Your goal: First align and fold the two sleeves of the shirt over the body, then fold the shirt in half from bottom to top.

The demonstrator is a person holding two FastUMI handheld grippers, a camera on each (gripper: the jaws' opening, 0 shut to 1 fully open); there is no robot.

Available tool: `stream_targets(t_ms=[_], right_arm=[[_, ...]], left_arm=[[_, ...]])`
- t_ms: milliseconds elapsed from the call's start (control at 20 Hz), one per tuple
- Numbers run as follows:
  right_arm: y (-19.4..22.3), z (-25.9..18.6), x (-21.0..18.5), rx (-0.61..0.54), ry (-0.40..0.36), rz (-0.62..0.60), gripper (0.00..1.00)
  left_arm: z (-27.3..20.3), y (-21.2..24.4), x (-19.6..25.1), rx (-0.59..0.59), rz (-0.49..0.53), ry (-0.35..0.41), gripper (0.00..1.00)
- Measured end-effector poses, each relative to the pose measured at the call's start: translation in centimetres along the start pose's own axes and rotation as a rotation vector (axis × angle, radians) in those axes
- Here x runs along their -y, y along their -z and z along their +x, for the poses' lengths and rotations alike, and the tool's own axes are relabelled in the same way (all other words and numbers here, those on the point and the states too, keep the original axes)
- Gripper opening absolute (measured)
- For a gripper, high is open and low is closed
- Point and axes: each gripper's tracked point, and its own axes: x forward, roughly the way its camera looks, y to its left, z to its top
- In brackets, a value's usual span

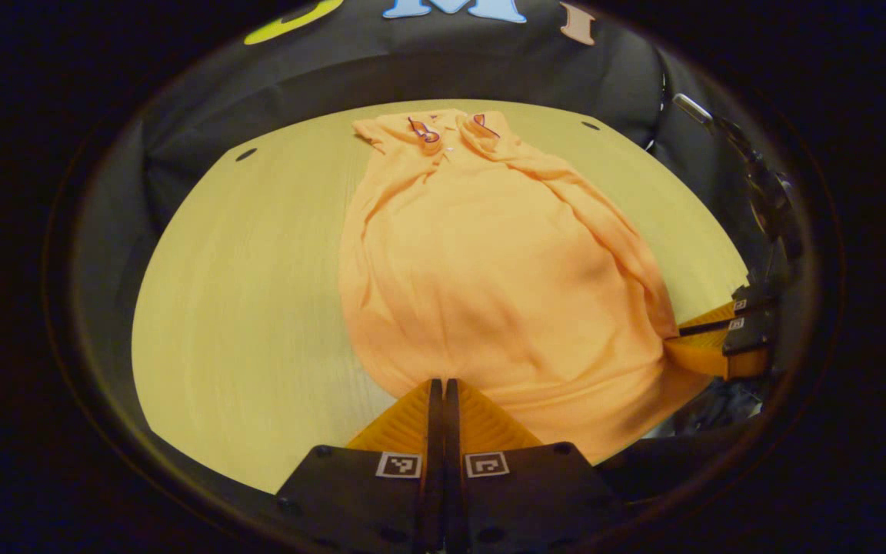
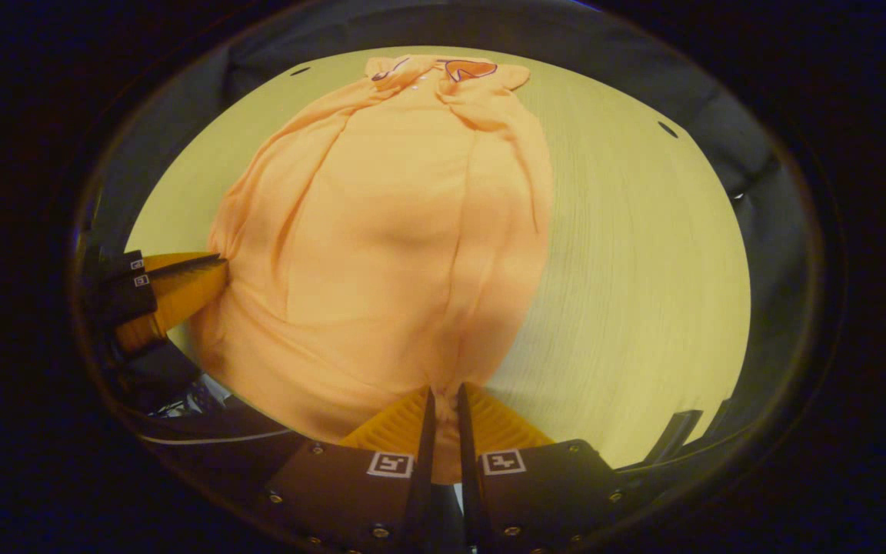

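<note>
Pale wood table [image 1: 243,308] in a dark, cloth-walled booth.
The tabletop shows a fine straight grain and glows warm yellow under soft light, with small dark slots near its far corners [image 1: 246,155], and in the right gripper view another one out at the far right [image 2: 667,129]. Black cloth wall [image 1: 381,69] hangs behind it in loose folds. Off the right edge in the left gripper view, a metal stand or clamp [image 1: 751,169] stands in shadow, too dim to make out.
</note>
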Motion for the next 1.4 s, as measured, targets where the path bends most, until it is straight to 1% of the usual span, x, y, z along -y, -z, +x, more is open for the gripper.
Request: stream_targets(t_ms=[50,150,300,350,450,600,800,1000,1200,1400], right_arm=[[0.1,-0.2,-0.1,-0.008,-0.008,0.007,0.03],[0.1,-0.8,-0.1,-0.007,-0.011,0.009,0.03],[-0.1,-0.6,0.0,0.003,-0.018,0.024,0.03],[-0.1,-1.0,0.1,0.002,-0.028,0.042,0.00],[-0.3,-0.9,0.0,-0.002,-0.050,0.092,0.00],[-2.2,-2.0,0.4,0.048,-0.048,0.115,0.00],[-6.6,-4.0,1.0,0.143,-0.043,0.123,0.00],[-12.1,-5.9,1.9,0.242,-0.044,0.138,0.00],[-19.2,-7.4,3.5,0.346,-0.040,0.142,0.00],[-27.3,-9.0,5.3,0.448,-0.039,0.140,0.00]], left_arm=[[0.1,0.1,0.0,-0.006,0.007,-0.005,0.07],[0.3,0.0,0.2,-0.003,0.039,-0.017,0.07],[0.2,-0.3,0.0,0.003,0.014,-0.013,0.07],[0.1,-0.4,-0.4,0.005,0.017,-0.027,0.07],[-0.5,-1.8,-0.6,0.042,0.014,-0.038,0.06],[-1.6,-4.1,-0.7,0.074,-0.022,-0.039,0.07],[-2.8,-8.5,-1.5,0.134,-0.081,-0.048,0.07],[-3.3,-14.3,-2.9,0.208,-0.126,-0.049,0.07],[-3.9,-21.1,-4.8,0.287,-0.146,-0.051,0.06],[-3.3,-28.3,-6.9,0.356,-0.149,-0.052,0.07]])
